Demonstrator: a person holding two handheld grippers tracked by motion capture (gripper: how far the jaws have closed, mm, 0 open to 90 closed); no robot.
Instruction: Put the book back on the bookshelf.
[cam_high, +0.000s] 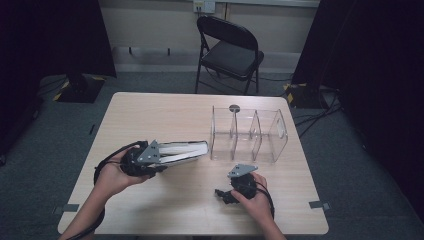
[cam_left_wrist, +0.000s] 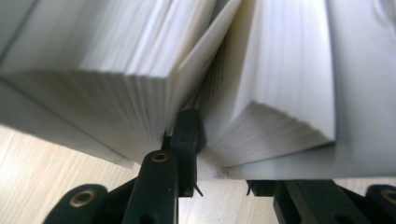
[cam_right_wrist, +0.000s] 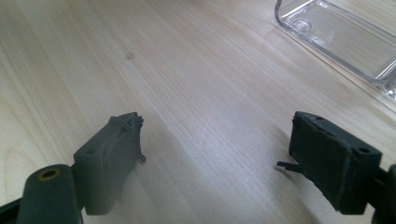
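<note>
A thick white book (cam_high: 182, 150) lies at the left middle of the wooden table (cam_high: 165, 110), its page edges facing me. My left gripper (cam_high: 167, 157) comes at it from the left, held in a hand. In the left gripper view one black jaw is wedged between the fanned pages (cam_left_wrist: 140, 93), the other sits under the right-hand block and cover, so the left gripper (cam_left_wrist: 224, 154) is shut on that part of the book. My right gripper (cam_high: 223, 195) rests low at the front right, and in its own view the right gripper (cam_right_wrist: 215, 135) stands open over bare wood.
A clear plastic organiser (cam_high: 248, 132) with upright dividers stands at the right middle of the table, its corner (cam_right_wrist: 336, 32) just beyond the right gripper. A black folding chair (cam_high: 230, 50) stands behind the table. Cables lie on the floor at the right.
</note>
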